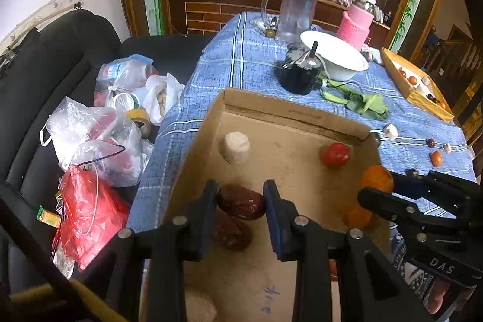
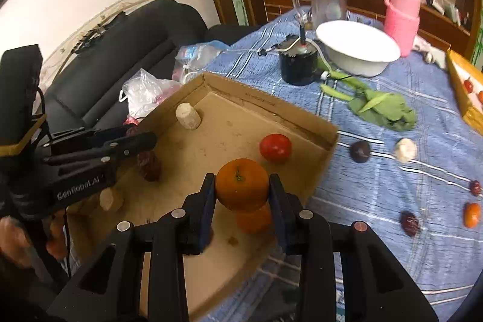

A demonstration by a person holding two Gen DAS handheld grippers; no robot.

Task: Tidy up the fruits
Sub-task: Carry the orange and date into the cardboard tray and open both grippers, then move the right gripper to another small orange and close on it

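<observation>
Round orange mandarin point(image 2: 241, 186) pinched between the right gripper point(image 2: 242, 201) fingers above a second mandarin point(image 2: 255, 219) in the shallow brown cardboard tray point(image 2: 271, 107), where the left gripper point(image 1: 240, 201) fingers pinch a wrinkled dark-red date point(image 1: 240, 201) on the blue-checked desk point(image 2: 377, 171).

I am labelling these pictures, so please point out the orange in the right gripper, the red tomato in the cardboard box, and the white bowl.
orange point(image 2: 241, 186): right wrist view, middle of its peel.
red tomato point(image 2: 275, 147): right wrist view, centre of its skin.
white bowl point(image 2: 356, 62): right wrist view, outer wall.
</observation>
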